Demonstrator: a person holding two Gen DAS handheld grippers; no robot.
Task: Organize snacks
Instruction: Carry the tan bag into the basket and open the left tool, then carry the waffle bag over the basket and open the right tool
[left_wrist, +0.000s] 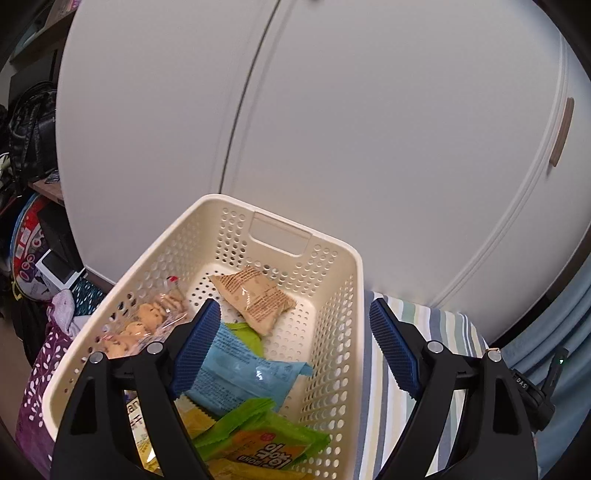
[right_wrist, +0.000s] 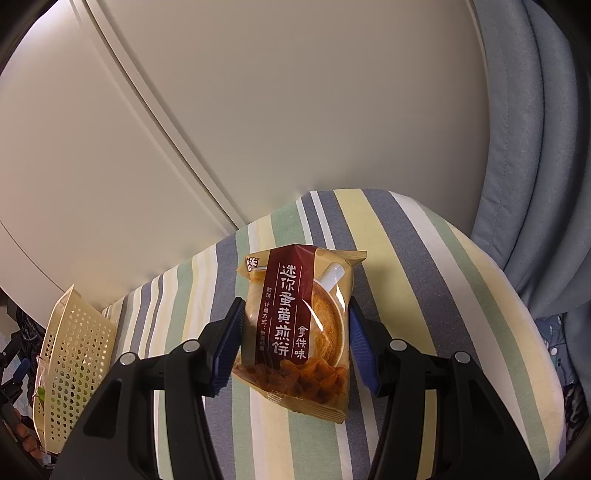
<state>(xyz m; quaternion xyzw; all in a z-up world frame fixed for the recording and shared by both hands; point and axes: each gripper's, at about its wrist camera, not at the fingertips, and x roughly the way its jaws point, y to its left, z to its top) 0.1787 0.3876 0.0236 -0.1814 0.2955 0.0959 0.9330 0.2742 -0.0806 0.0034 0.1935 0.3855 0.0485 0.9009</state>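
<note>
Brown-banded snack packet (right_wrist: 295, 325) sits between our right gripper (right_wrist: 295, 343) fingers, long axis pointing forward; these straddle it narrowly. Our left gripper (left_wrist: 295, 347) hangs wide open over the basket (left_wrist: 354, 295).

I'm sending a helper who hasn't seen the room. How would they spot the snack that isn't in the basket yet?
Find the striped cloth right of the cream basket. The tan packet between the right gripper fingers alone has a dark red band and coffee picture.

White wardrobe doors (left_wrist: 332, 129) stand behind a striped cushion (right_wrist: 424, 258). A black backpack (left_wrist: 31, 129) sits left; blue curtain (right_wrist: 535, 129) hangs right.
</note>
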